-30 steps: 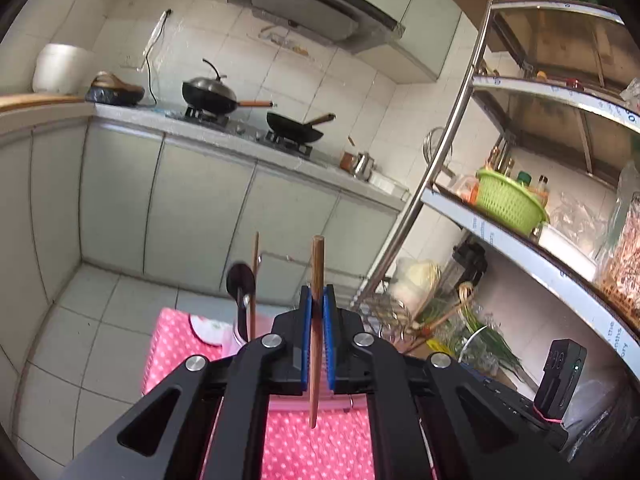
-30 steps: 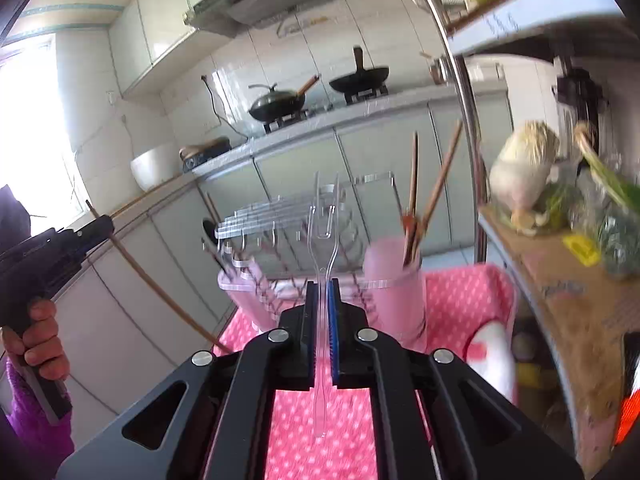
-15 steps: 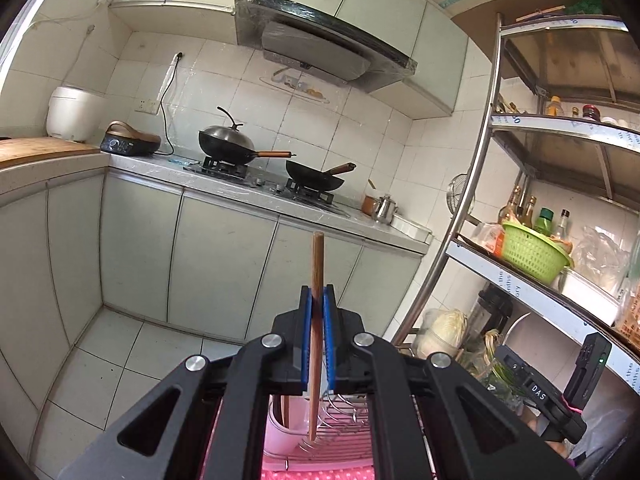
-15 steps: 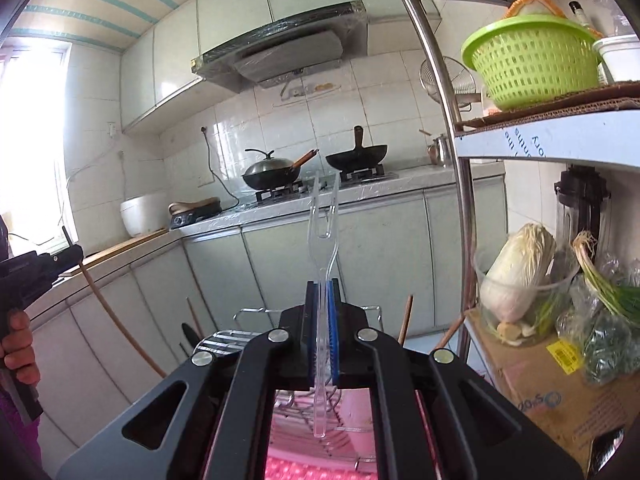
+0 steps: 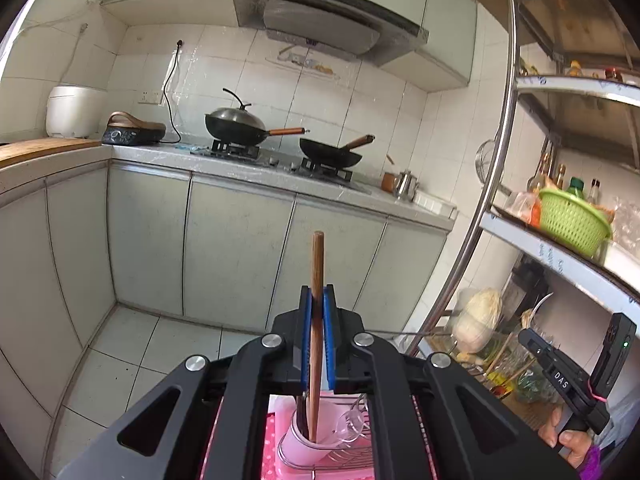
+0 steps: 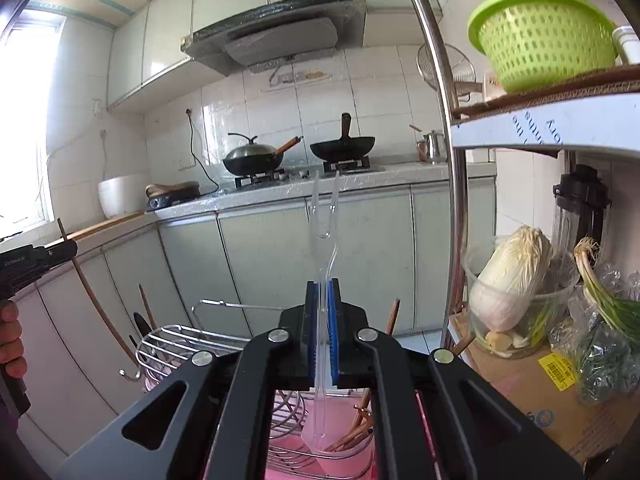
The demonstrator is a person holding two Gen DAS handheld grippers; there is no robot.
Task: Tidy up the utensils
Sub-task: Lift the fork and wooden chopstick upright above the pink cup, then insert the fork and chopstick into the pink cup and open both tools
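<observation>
My left gripper [image 5: 317, 300] is shut on a brown wooden chopstick [image 5: 317, 264] held upright; its lower end reaches into a pink cup [image 5: 304, 446] below. My right gripper [image 6: 323, 294] is shut on a clear plastic fork [image 6: 324, 216], tines up; its handle end hangs over a pink cup [image 6: 348, 458] holding wooden chopsticks [image 6: 358, 432]. A wire drying rack [image 6: 168, 344] stands around the cups on a pink dotted cloth [image 5: 270, 446]. The left gripper [image 6: 24, 260] with its chopstick also shows at the left edge of the right wrist view.
Grey kitchen cabinets [image 5: 236, 248] with two woks [image 5: 236, 126] on the stove lie ahead. A metal shelf rack [image 5: 496, 184] at right holds a green basket [image 5: 574, 218], a cabbage [image 6: 510, 276] and greens. The right gripper [image 5: 576, 380] shows at the lower right of the left wrist view.
Both grippers tilted upward: the views swung from the pink cloth and rack up to the cabinets and stove. The chopstick and fork stay gripped, their lower ends now over the cups.
</observation>
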